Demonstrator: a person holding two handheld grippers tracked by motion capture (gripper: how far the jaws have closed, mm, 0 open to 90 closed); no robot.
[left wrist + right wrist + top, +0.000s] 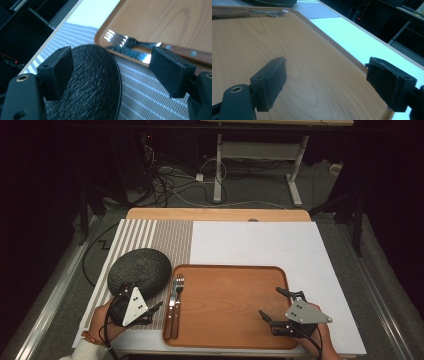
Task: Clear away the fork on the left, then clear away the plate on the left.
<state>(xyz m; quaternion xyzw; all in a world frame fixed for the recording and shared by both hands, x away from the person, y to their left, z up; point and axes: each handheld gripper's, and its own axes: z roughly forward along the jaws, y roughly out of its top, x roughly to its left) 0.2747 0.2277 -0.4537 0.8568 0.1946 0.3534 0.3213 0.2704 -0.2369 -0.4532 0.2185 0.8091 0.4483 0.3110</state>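
While both grippers' jaws stood spread and empty, left gripper point(142, 304) hovered at black plate point(139, 270), ungrasped; right gripper point(270, 304) over tray point(225, 270).

Left gripper point(141, 299) gripped in the left hand point(102, 320), jaws spread wide with nothing between the pads, grey three-cornered plate on top tilted. Right gripper point(270, 304) gripped in the right hand point(320, 332), jaws likewise wide apart and empty, pointing toward the left gripper. Forearms entering from below.
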